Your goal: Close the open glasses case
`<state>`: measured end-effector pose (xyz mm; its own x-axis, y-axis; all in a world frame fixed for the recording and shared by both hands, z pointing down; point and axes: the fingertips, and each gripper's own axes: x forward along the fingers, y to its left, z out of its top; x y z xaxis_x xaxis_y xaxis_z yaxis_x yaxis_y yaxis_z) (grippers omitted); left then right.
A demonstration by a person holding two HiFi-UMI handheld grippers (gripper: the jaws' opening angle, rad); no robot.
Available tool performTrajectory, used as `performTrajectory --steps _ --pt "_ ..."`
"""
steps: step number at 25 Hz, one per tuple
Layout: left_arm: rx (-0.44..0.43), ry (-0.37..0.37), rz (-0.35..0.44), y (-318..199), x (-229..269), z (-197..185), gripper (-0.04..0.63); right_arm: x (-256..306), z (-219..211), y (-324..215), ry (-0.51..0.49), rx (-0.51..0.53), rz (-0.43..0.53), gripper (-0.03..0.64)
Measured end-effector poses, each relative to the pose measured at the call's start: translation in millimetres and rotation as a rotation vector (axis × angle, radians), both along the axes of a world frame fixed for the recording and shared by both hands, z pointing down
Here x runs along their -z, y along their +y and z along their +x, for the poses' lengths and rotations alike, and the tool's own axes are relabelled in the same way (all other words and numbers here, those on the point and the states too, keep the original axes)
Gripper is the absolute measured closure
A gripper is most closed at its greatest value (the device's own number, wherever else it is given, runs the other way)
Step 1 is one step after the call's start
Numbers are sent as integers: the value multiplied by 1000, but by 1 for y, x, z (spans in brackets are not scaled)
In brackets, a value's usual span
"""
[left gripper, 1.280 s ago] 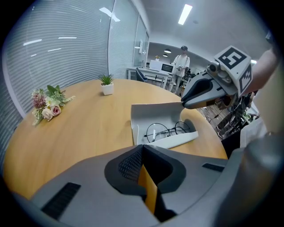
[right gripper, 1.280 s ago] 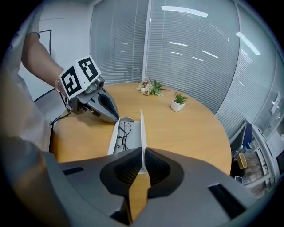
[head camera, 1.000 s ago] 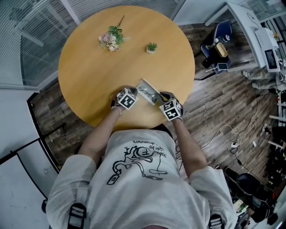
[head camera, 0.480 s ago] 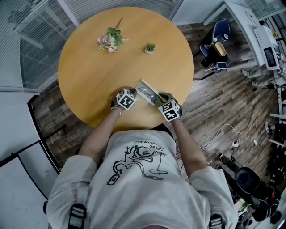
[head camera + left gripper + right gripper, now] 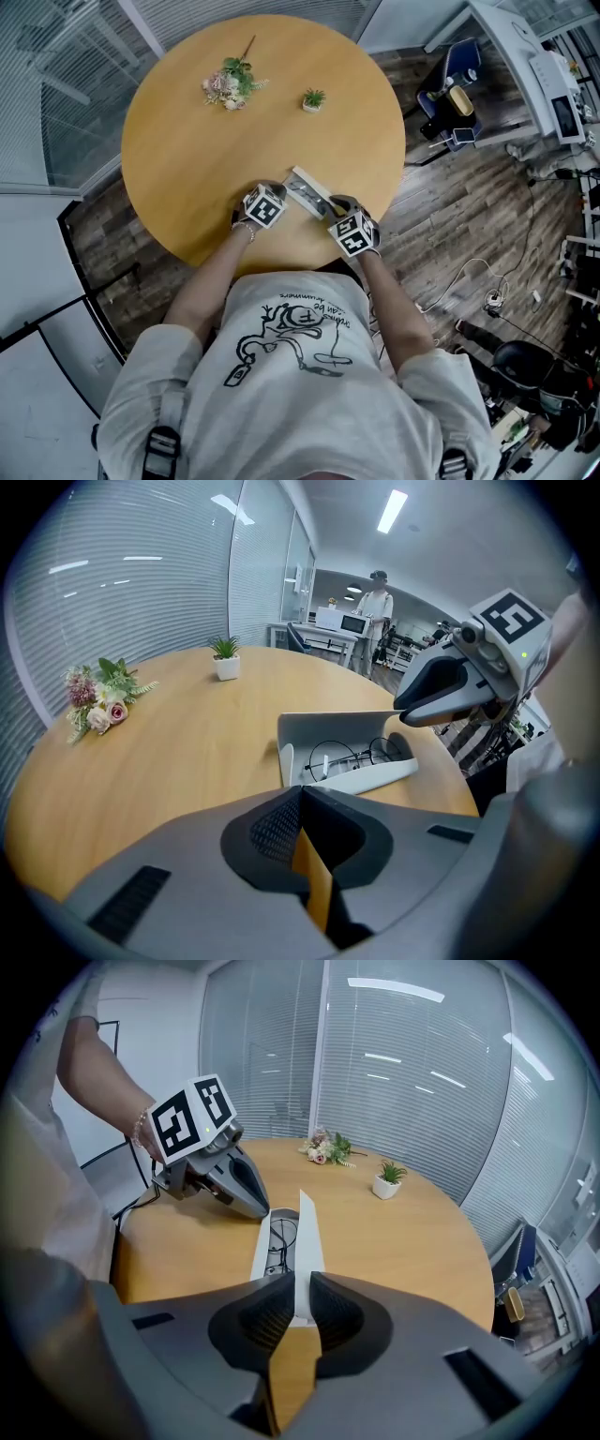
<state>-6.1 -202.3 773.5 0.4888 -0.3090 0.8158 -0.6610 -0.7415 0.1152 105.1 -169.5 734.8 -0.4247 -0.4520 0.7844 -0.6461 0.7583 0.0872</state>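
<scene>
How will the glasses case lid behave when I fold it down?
The lid looks thin but rigid, likely swinging on its hinge. The glasses case seems light and may slide on the smooth table.

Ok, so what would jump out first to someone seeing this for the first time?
An open white glasses case with round wire-framed glasses inside lies on the round wooden table, near the person's edge. The left gripper, jaws together, faces its open side, while the right gripper sits at one end. Across the table lie a small bunch of flowers and a tiny potted plant.
</scene>
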Motion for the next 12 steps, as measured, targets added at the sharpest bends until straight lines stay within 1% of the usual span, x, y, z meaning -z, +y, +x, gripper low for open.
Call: performTrajectory --steps 12 --pt "-9 -4 -2 1 -1 -2 575 -1 -8 9 13 19 -1 552"
